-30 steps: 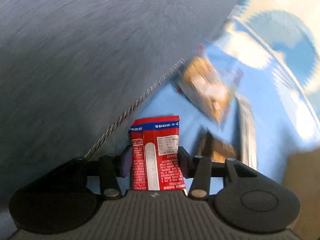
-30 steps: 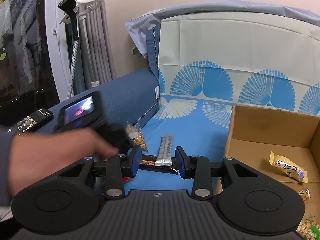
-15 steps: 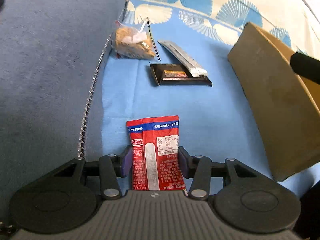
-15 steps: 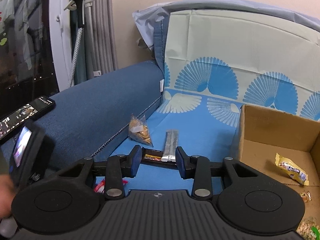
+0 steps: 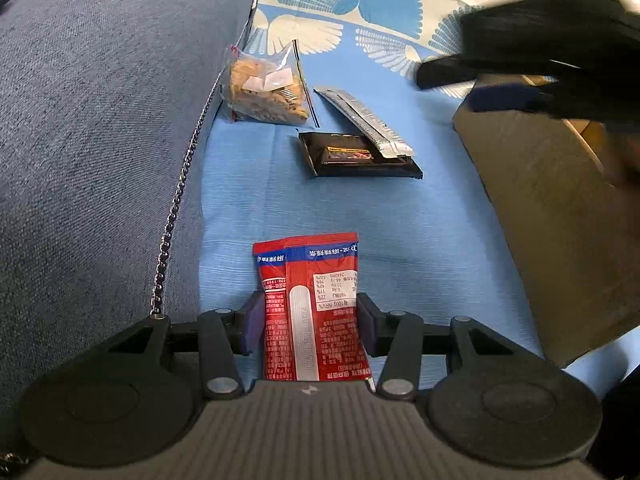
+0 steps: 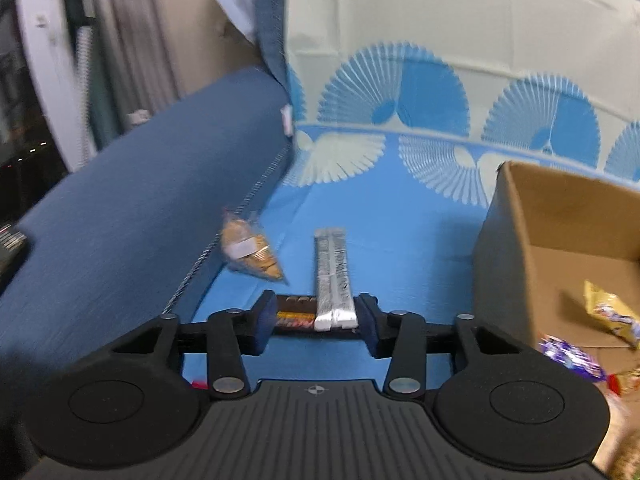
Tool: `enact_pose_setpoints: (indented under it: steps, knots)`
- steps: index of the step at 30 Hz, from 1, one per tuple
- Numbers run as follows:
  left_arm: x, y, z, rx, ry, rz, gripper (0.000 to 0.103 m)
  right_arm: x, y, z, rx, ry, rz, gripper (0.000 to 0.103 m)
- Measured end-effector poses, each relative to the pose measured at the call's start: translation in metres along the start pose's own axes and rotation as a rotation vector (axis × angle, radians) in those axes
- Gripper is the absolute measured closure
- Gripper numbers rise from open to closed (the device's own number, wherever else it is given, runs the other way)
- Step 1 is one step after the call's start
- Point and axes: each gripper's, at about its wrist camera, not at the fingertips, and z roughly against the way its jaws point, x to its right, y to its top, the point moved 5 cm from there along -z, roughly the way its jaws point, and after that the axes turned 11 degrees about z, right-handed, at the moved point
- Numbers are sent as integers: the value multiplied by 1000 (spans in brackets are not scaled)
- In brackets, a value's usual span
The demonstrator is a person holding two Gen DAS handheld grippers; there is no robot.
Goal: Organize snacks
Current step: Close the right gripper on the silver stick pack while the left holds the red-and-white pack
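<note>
Two red snack packets [image 5: 316, 280] stand between the pads of my left gripper [image 5: 310, 320], which is shut on them above the light-blue sofa cover [image 5: 420, 240]. Farther off lie a clear bag of biscuits [image 5: 264, 92], a silver bar [image 5: 362, 120] and a black packet [image 5: 356, 156]. My right gripper [image 6: 318, 324] hovers over that silver bar [image 6: 334, 280] and black packet [image 6: 294, 316]; its jaws are opening and grip nothing. The right tool's body is a dark blur [image 5: 560, 40] at the top right of the left wrist view.
An open cardboard box [image 6: 516, 240] stands to the right, holding a yellow packet [image 6: 608, 312], a purple one [image 6: 568, 356] and other snacks. The dark blue sofa arm [image 5: 100, 140] rises on the left. The fan-patterned backrest [image 6: 440, 40] is behind.
My left gripper swung round with the red packets held and then settled. My right gripper moved forward over the black packet and silver bar, and its jaws widened. The left hand left the right view.
</note>
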Motion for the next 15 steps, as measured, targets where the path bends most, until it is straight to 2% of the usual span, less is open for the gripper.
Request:
enact_pose_setpoints:
  steps: [3, 4, 7, 11, 12, 13, 14, 15]
  knots:
    - [0, 0, 3, 2, -15, 1, 50, 4, 11, -42, -38, -26, -18, 37]
    - [0, 0, 3, 2, -21, -1, 50, 4, 14, -56, -53, -34, -12, 36]
    - [0, -1, 5, -1, -32, -9, 50, 5, 19, -97, -110, -57, 12, 35]
    - [0, -1, 5, -3, -29, -10, 50, 1, 17, -137, -192, -48, 37, 36]
    - [0, -1, 6, -2, -31, -10, 50, 0, 14, -144, -216, -43, 47, 42]
    - [0, -1, 6, -1, -34, -10, 50, -1, 12, -148, -233, -35, 55, 59]
    - [0, -1, 6, 0, -36, -10, 50, -3, 8, -151, -250, -29, 67, 69]
    - [0, -1, 6, -1, -37, -10, 50, -4, 5, -150, -252, -25, 79, 70]
